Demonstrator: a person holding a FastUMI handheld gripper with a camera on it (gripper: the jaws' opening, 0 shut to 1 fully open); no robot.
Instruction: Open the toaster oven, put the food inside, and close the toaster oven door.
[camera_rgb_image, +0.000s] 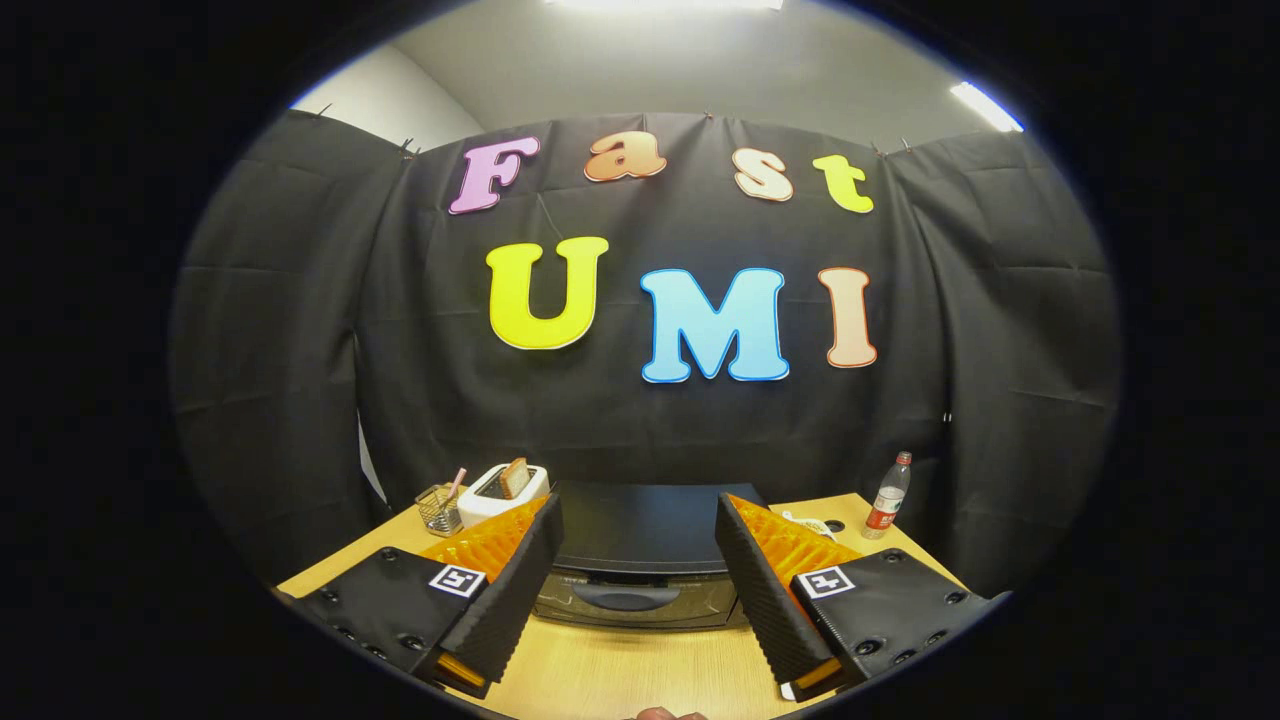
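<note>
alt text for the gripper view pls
The gripper hangs with fingers spread wide and empty, framing a closed black toaster oven on a wooden table. Behind it stand a white toaster with bread, a wire basket and a water bottle.

Bare table (620, 670) is lying before the shut toaster oven (640, 560); the gripper (638, 535), fingers gaping wide, is straddling its front.
</note>
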